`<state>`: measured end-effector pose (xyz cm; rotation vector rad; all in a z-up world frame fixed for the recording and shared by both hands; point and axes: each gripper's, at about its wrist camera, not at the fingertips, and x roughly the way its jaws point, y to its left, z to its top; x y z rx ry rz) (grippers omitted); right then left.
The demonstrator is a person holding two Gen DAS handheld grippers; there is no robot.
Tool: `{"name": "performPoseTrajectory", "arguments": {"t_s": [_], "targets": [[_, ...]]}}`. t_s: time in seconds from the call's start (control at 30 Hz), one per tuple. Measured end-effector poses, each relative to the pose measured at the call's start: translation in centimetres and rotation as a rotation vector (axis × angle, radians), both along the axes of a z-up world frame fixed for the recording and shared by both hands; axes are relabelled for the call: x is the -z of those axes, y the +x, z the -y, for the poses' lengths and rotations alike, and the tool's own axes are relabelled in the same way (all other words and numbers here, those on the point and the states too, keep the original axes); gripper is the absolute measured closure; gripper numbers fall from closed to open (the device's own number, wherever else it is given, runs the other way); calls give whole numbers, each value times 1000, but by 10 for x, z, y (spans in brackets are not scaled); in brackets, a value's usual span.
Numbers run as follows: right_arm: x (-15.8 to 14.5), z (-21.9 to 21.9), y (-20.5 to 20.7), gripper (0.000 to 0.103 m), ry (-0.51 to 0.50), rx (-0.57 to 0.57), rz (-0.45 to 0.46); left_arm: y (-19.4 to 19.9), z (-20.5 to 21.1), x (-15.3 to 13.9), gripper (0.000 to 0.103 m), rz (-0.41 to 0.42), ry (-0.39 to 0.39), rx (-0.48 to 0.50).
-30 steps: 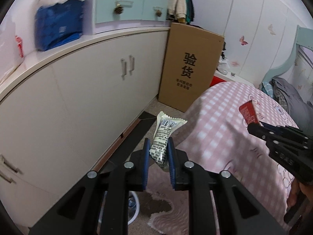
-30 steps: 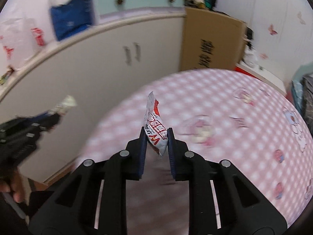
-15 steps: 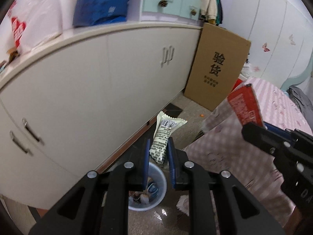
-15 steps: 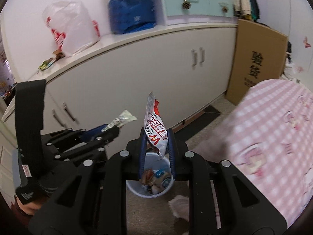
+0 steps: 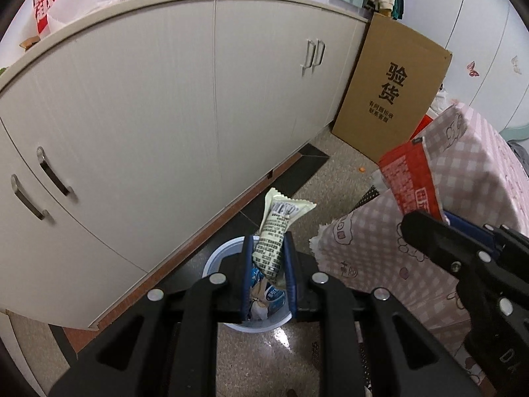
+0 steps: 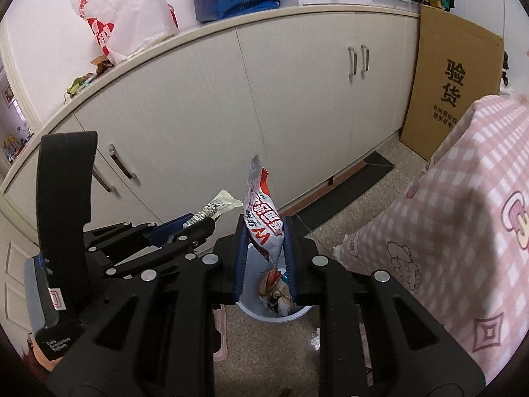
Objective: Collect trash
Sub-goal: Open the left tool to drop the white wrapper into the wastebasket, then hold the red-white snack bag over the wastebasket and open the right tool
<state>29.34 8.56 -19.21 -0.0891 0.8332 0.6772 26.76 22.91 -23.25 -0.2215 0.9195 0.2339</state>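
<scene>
left claw: my left gripper (image 5: 268,273) was clamped on a cream-white crinkly plastic snack wrapper with black print (image 5: 277,231), its long axis running up and away from the pads.
right claw: my right gripper (image 6: 263,264) was pinched shut on a red-and-white foil snack packet (image 6: 263,218), standing nearly upright between the pads.
bin: the small round pale-blue plastic waste bin (image 5: 211,264) sat on the speckled floor, already holding crumpled wrappers.
key relation: the bin lay straight below and just ahead of both claws, showing through the gap of each, so i judged a drop only needed the pads to part.
nearer hand: too close to call; both hung side by side over the rim, the left one beside the beige cabinet (image 5: 165,106), the right one beside the pink checked bedspread (image 6: 463,231).
change: a second ago i saw the bedspread under both wrappers and only a sliver of the bin's rim; half a second ago the bin slid in low; now it was centred under the claws and i was looking down more steeply.
</scene>
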Motion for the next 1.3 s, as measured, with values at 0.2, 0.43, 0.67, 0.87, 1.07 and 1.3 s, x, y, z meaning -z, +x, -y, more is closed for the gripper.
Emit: {"name": "performPoseTrajectory", "arguments": {"t_s": [0.2, 0.43, 0.67, 0.87, 1.07, 1.3], "targets": [[12, -1, 4, 83, -6, 11, -23, 2, 0, 13, 86, -28, -4, 2], [17, 0, 7, 83, -7, 28, -28, 9, 3, 20, 86, -48, -8, 8], [17, 6, 10, 83, 9, 47, -17, 18, 3, 18, 83, -46, -2, 0], [19, 7, 10, 83, 11, 48, -20, 16, -3, 15, 41, -14, -3, -35], [22, 5, 11, 83, 5, 43, -34, 14, -7, 16, 37, -25, -11, -48], [25, 0, 11, 83, 0, 39, -45, 12, -8, 14, 34, -26, -10, -52]]}}
